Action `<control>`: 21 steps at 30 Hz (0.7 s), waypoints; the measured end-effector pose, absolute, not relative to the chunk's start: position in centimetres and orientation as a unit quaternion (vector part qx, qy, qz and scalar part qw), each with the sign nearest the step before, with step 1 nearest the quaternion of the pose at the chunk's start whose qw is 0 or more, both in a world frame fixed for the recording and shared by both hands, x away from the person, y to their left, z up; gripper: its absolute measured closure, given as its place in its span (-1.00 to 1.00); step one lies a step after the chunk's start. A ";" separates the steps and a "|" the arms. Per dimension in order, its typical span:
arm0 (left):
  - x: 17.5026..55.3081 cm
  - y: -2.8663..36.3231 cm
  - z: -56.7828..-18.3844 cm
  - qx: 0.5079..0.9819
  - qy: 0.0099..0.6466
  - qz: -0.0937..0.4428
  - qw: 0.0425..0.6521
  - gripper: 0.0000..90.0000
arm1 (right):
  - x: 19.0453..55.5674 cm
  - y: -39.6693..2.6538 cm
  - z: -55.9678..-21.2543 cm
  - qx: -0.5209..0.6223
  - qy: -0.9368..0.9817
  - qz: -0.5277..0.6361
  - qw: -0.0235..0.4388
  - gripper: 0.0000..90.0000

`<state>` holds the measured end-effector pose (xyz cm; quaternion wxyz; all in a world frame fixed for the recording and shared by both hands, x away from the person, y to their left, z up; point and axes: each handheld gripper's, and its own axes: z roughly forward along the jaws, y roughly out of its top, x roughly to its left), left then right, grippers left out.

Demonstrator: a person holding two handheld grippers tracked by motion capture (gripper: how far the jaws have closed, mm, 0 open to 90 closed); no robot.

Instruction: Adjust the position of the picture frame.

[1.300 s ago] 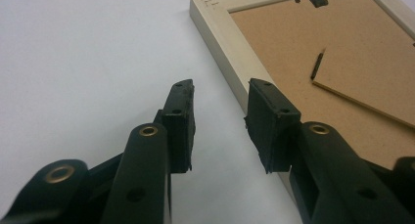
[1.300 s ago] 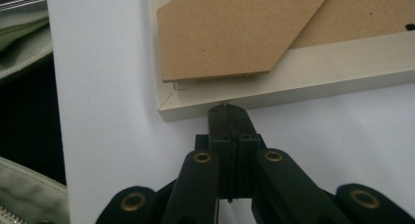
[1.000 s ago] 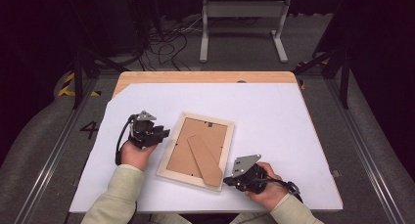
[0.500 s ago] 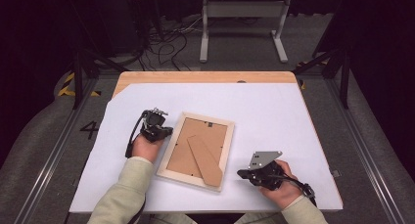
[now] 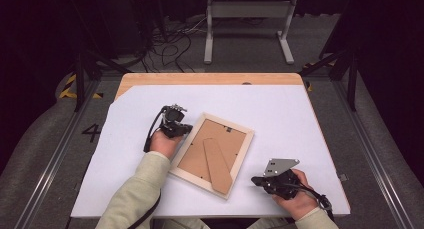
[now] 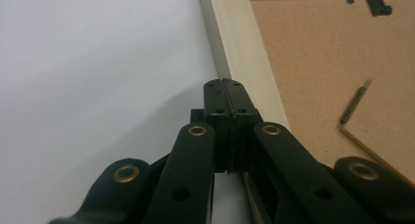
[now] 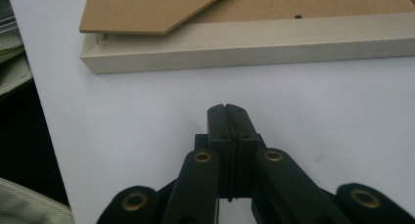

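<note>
Picture frame (image 5: 212, 154) lies face down near the middle of the white table (image 5: 300, 119), turned askew, brown backing board and stand leg up. Left hand-held gripper (image 5: 186, 129): jaws have just been closing and now meet, nothing between them, tips at the frame's left edge. Right hand-held gripper (image 5: 257, 180): jaws pressed together, empty, near the frame's lower right corner, apart from it.

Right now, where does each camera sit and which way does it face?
High view: above the person's side, looking forward and down at the table; forearms, left gripper, right gripper show.
Left gripper view: rides that gripper, faces the picture frame; shut jaws show.
Right gripper view: faces the frame's edge; shut jaws, a sleeve.
Shared: the frame, lying back up.
</note>
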<state>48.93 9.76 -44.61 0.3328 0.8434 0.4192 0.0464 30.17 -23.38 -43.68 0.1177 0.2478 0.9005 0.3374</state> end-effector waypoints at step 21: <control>46.2 11.9 -42.4 0.837 0.388 0.071 0.380 0.81 | 29.6 -20.5 -44.5 0.160 0.933 0.316 0.066 1.00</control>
